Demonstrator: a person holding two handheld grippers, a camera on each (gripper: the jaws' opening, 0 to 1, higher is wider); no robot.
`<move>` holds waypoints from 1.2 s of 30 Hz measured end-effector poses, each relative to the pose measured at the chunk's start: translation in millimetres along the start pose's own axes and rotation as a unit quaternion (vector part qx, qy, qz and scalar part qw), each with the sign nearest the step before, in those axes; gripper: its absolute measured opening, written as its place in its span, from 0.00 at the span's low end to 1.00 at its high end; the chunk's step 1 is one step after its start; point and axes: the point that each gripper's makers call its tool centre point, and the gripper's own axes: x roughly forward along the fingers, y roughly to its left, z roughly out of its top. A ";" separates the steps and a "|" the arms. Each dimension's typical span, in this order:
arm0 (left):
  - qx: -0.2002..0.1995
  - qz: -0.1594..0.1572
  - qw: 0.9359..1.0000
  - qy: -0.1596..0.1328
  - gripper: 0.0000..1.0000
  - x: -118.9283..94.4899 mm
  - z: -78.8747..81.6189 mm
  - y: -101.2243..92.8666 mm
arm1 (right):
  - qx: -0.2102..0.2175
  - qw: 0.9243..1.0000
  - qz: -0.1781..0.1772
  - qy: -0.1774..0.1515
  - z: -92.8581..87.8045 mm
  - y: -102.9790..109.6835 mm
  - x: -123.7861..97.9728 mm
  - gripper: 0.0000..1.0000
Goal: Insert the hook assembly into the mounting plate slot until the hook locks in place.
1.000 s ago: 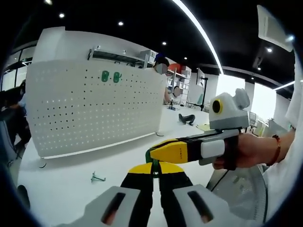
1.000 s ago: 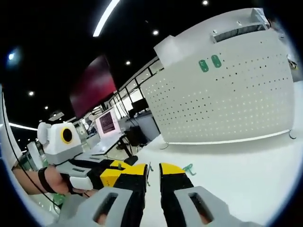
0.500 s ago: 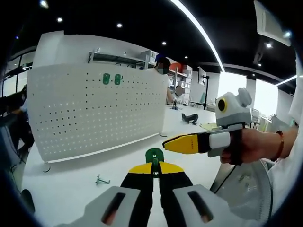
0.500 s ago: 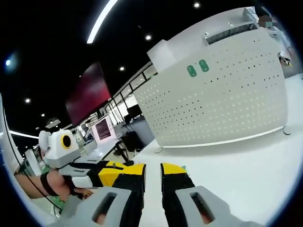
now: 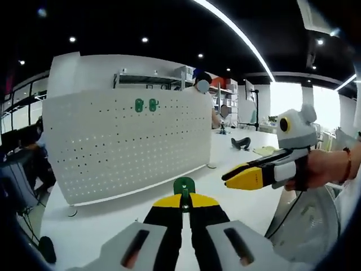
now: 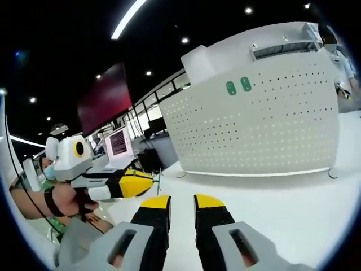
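My left gripper [image 5: 184,199] is shut on a small green hook [image 5: 184,186] whose rounded plate sticks up above the yellow tips. The white perforated mounting plate [image 5: 130,144] stands upright on the table beyond it, with two green hooks [image 5: 145,105] near its top edge. My right gripper [image 5: 227,177] comes in from the right, held by a hand, its tips apart from the held hook. In the right gripper view its jaws [image 6: 181,204] stand slightly open with nothing between them. There the left gripper [image 6: 152,182] is at the left and the plate [image 6: 265,124] at the right.
A white table [image 5: 101,220] carries the plate. A wire fan guard [image 5: 313,226] sits at the lower right. A dark object [image 5: 242,142] lies far back on the table. People stand behind the plate. A monitor [image 6: 118,144] glows at the left.
The right gripper's tips were at the green hook in my left gripper a second ago; they have since drawn away to the right. Both cameras have shifted.
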 end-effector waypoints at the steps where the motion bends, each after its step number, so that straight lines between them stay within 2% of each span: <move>1: 0.004 0.007 1.000 0.000 0.03 -0.1 0.3 1.9 | -0.002 1.000 0.003 0.000 0.6 0.0 -0.2 0.18; 4: -0.006 0.012 1.000 -0.006 0.03 1.6 5.1 7.0 | -0.002 1.000 0.003 0.000 0.9 -0.6 -0.5 0.20; 11: 0.007 0.021 1.000 -0.010 0.03 9.2 15.9 10.1 | -0.012 1.000 0.008 0.006 -4.3 0.8 -1.1 0.24; 18: 0.009 0.019 1.000 -0.016 0.03 18.0 25.0 11.7 | -0.038 0.999 0.004 0.000 2.0 -2.5 -4.8 0.38; 25: 0.010 0.031 0.999 -0.033 0.03 23.4 42.8 21.1 | -0.032 0.999 -0.001 0.002 2.8 -6.5 -8.8 0.39; 29: 0.017 0.042 0.998 -0.041 0.03 26.5 48.7 25.9 | -0.037 0.999 0.001 -0.001 6.2 -6.1 -12.7 0.39; 36: 0.014 0.077 0.996 -0.046 0.03 32.4 52.2 38.0 | -0.035 0.999 0.000 0.008 0.5 -8.8 -17.9 0.39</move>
